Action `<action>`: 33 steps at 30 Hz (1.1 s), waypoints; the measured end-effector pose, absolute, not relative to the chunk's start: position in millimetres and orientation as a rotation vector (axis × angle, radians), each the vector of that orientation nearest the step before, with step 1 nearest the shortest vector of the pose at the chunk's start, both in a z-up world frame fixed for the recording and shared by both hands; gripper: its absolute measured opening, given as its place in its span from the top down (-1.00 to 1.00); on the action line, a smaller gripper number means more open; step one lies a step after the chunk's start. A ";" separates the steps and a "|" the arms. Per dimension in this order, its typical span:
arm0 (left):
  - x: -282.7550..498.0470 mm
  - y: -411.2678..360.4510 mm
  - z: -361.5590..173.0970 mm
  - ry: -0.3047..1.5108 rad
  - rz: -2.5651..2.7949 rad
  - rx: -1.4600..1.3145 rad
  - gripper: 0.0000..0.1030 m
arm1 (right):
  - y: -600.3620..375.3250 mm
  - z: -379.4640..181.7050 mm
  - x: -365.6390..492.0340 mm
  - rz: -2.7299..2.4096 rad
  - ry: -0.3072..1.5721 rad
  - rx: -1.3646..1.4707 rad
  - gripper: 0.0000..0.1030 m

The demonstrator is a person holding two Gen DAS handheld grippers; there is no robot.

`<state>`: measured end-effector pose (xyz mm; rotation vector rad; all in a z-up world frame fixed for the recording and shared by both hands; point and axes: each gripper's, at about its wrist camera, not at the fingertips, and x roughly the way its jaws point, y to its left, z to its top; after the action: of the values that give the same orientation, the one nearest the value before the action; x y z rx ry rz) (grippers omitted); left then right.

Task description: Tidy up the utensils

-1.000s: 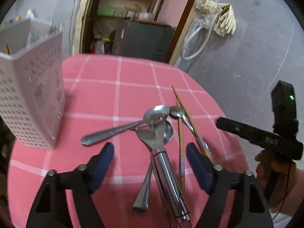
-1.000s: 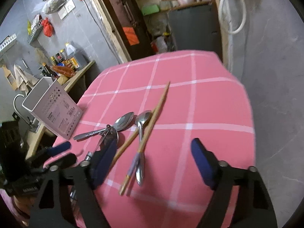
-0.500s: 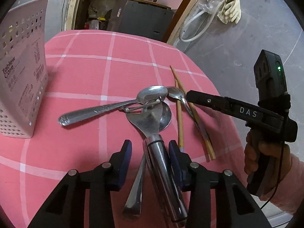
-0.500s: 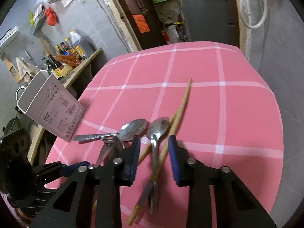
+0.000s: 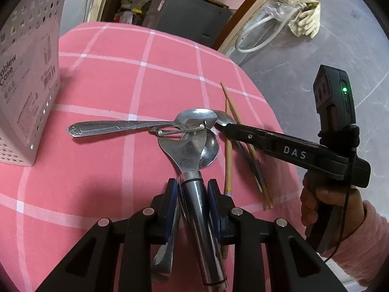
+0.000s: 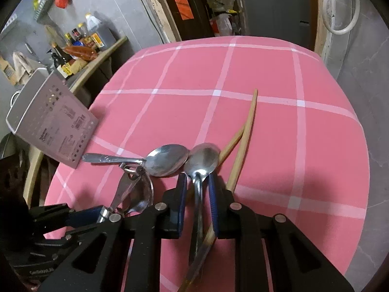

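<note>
Two tools: both mine, each pressed onto a utensil in the heap on the pink checked desk (image 5: 102,77).
Left tool (image 5: 193,205): its blue pads pinch the round steel handle of the peeler (image 5: 192,194); a flat spoon handle (image 5: 165,250) also runs down between the pads on the left.
Right tool (image 6: 197,192): pads pressed together on the neck of the small spoon (image 6: 203,160), just behind its bowl; a chopstick (image 6: 240,155) runs under the right pad, and I cannot tell whether it is pinched too.
Landmark: the white perforated utensil holder (image 5: 26,85), standing upright at the desk's left edge.
Peeler relative to holder: well to its right, blade end pointing away from me, head resting over the heaped spoons.
Ornate spoon (image 5: 136,125): between holder and peeler, handle end toward the holder, bowl touching the peeler's blade.
Chopsticks (image 5: 228,150): on the side of the heap far from the holder.
Only the left view shows: my right hand (image 5: 325,202) on its tool's grip, and the green light (image 5: 344,89) on that tool.
Only the right view shows: the small spoon's bowl whole, touching the ornate spoon's bowl, and a shelf of bottles (image 6: 80,39) beyond the holder.
</note>
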<state>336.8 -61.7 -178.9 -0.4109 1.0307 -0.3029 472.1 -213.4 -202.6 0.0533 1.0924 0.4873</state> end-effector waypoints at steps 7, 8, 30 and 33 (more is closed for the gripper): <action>339.9 -60.0 -178.6 1.082 -0.313 -0.423 0.57 | -216.6 -201.3 471.0 0.483 1.142 0.105 0.94; 339.1 -59.2 -177.4 1.089 -0.312 -0.430 0.60 | -218.3 -200.4 467.5 0.486 1.151 0.118 0.95; 268.1 -23.1 -162.8 1.133 -0.412 -0.513 0.66 | -227.3 -181.1 348.2 0.475 1.082 0.308 0.96; 260.9 -19.2 -151.4 1.078 -0.446 -0.529 0.66 | -228.6 -163.0 338.0 0.480 0.994 0.334 0.96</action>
<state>260.9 -19.2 -151.4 -0.5290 1.0777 -0.4459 338.0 -228.6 -163.0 0.3341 0.9942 0.4799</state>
